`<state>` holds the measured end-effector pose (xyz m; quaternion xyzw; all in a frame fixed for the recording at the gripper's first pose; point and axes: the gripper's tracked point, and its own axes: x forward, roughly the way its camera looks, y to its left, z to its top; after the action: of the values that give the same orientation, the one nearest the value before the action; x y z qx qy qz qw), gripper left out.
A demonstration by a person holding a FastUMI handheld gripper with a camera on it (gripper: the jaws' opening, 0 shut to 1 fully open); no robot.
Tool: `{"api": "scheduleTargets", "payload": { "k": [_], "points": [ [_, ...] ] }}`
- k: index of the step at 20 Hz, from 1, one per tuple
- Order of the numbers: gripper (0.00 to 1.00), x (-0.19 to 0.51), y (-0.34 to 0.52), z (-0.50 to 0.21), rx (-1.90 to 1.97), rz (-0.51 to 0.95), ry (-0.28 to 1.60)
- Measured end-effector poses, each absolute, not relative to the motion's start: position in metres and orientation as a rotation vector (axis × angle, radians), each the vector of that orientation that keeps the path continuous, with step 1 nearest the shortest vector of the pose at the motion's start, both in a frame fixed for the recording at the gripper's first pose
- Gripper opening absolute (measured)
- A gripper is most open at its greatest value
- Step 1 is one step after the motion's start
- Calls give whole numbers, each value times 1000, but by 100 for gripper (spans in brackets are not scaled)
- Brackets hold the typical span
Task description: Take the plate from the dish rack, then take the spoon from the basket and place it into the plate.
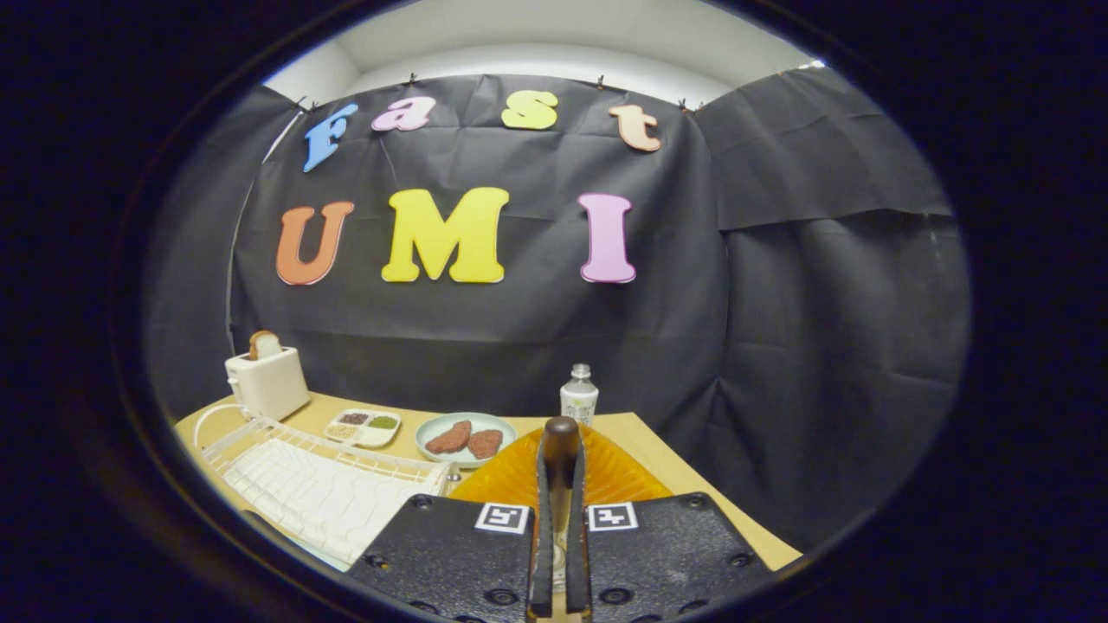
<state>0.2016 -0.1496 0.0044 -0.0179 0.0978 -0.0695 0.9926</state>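
**Risks, largest first**

1. Spoon lost before it reaches the plate. Your tongs [560, 450], lower centre of the picture, are nearly closed on a dark brown rounded piece, judged to be the spoon [560, 430]. It is pinched upright between the two fingers, and its bowl end cannot be seen. The hold is narrow and on a smooth, rounded surface, so tilting or a jolt could let it twist or slip out.
2. Spoon dropped from too high. The amber ribbed plate [506, 476] lies on the desk [666, 459] directly under and just beyond the fingers. If you let go early, the spoon could bounce off the ribs or skid over the rim.
3. Wrong plate. The pale green plate [427, 433] sits just beyond the amber one, so drifting forward would land the spoon on food.
4. Knocking the bottle [578, 396], which stands upright beyond the amber plate in line with the fingers.

**Containers and contents, largest first**

- White wire dish rack [320, 493], lower left, beside the amber plate: a ribbed drain tray under the rails.
- Amber ribbed plate: nothing seen lying in the part that shows.
- Toaster [270, 382], left, behind the rack: one bread slice [264, 344] standing in the slot.
- Pale green plate: two brown patties [450, 437] side by side.
- Divided dish [363, 427], between toaster and green plate: small portions, dark, green and pale, one per compartment.
- Bottle: capped, contents not discernible.
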Motion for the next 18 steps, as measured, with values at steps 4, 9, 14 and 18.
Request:
{"api": "scheduleTargets", "payload": {
  "k": [4,9,14,18],
  "points": [
    [10,185,-145,38,-30,-137,162],
    [10,156,-120,83,-17,-92,126],
    [9,123,-87,97,21,-19,132],
    [9,94,-57,97,78,50,150]
  ]
}}
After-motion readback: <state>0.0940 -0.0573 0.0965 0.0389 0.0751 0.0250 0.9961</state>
